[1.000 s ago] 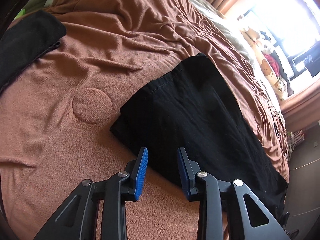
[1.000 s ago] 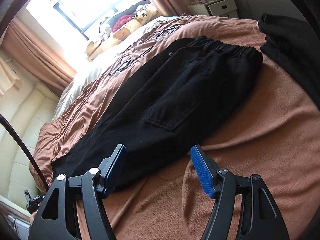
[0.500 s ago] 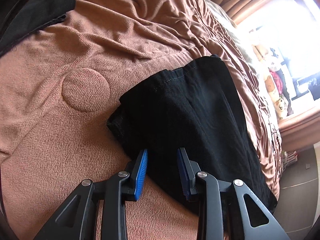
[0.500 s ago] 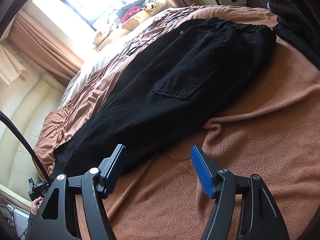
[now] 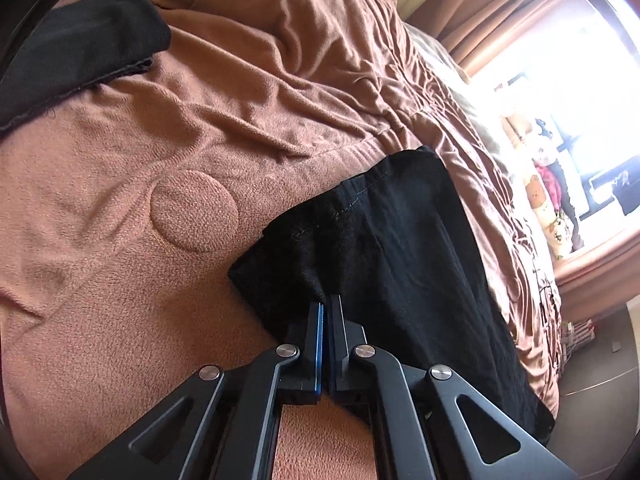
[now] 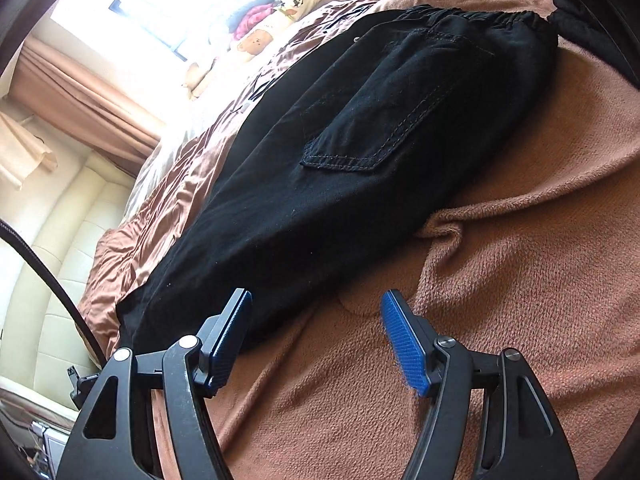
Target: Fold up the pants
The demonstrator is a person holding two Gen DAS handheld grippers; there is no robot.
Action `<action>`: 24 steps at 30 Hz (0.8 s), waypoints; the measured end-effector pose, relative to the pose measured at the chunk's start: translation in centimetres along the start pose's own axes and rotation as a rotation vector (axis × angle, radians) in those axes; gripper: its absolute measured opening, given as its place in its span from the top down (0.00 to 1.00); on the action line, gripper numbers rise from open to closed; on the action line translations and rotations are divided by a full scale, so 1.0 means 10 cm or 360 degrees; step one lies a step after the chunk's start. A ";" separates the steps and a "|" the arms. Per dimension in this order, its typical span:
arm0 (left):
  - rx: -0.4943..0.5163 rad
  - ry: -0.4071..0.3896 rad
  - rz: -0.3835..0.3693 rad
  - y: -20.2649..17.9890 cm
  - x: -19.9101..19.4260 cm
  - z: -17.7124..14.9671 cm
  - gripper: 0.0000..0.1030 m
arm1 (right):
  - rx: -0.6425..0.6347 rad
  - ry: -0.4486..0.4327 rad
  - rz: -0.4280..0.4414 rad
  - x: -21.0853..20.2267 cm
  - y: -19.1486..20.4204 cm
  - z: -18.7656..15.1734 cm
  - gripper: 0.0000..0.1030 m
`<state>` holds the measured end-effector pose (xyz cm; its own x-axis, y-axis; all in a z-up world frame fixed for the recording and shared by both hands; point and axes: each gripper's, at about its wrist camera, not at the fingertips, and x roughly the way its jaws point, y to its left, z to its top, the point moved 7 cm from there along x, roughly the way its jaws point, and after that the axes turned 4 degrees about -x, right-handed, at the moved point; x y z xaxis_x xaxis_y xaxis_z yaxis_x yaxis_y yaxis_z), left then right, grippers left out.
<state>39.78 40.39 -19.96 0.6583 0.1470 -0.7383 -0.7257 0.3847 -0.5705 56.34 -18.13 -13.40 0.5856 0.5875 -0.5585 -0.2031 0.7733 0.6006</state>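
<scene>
where the left wrist view looks down along its fingers, the left hand-held gripper (image 5: pixel 323 304) has its blue pads pressed together on a pinch of black cloth at the near edge of the black pants (image 5: pixel 400 272), close to the hem of a leg. the leg end lies flat on the brown fleece blanket (image 5: pixel 120 280) that covers the bed, with a stitched hem line showing along its far edge and a corner folded under at the left. a round embossed patch (image 5: pixel 194 212) in the blanket sits just left of the hem. another dark garment (image 5: pixel 72 56) lies apart at the upper left of the blanket. rumpled brown bedding runs to the far side, and brown curtains (image 5: pixel 492 12) hang by a bright window at the upper right.

from the right wrist view, the right hand-held gripper (image 6: pixel 316 312) stands wide, with nothing clamped between its blue pads. its left finger (image 6: pixel 230 340) overlaps the near edge of the pants (image 6: pixel 360 152), while the right one is over bare blanket (image 6: pixel 500 260). the pants stretch away across the bed, back pocket (image 6: pixel 380 128) up, with the elastic waistband (image 6: pixel 480 16) at the far right. a black cable (image 6: pixel 44 276) crosses the left edge, beside a cream padded headboard (image 6: pixel 60 260). stuffed toys (image 6: pixel 276 12) sit by the window.
</scene>
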 end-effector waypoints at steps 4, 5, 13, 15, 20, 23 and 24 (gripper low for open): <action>-0.0023 0.0012 -0.0002 0.07 -0.08 -0.04 0.99 | 0.0020 -0.0002 0.0013 -0.01 -0.03 -0.04 0.36; -0.0024 0.0025 0.0004 0.09 -0.06 -0.05 0.99 | 0.0022 -0.0002 0.0014 -0.01 -0.03 -0.04 0.36; -0.0082 0.0171 0.0047 0.18 0.04 -0.13 0.69 | 0.0047 -0.0015 0.0043 -0.03 -0.07 -0.06 0.36; -0.0100 0.0165 0.0038 0.20 0.03 -0.12 0.57 | 0.0089 -0.0016 0.0065 -0.03 -0.11 -0.06 0.36; -0.0145 0.0153 0.0014 0.26 0.09 -0.06 0.55 | 0.0155 -0.0032 0.0105 -0.05 -0.16 -0.07 0.36; -0.0151 0.0137 -0.0001 0.27 0.15 -0.01 0.55 | 0.0173 -0.0038 0.0117 -0.04 -0.19 -0.08 0.36; -0.0145 0.0126 -0.0002 0.27 0.17 0.02 0.55 | 0.0188 -0.0043 0.0128 -0.04 -0.20 -0.08 0.36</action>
<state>38.97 41.83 -22.71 0.6440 0.0728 -0.7616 -0.7424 0.2997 -0.5991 55.86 -19.72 -14.84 0.5924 0.6387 -0.4910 -0.1574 0.6895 0.7070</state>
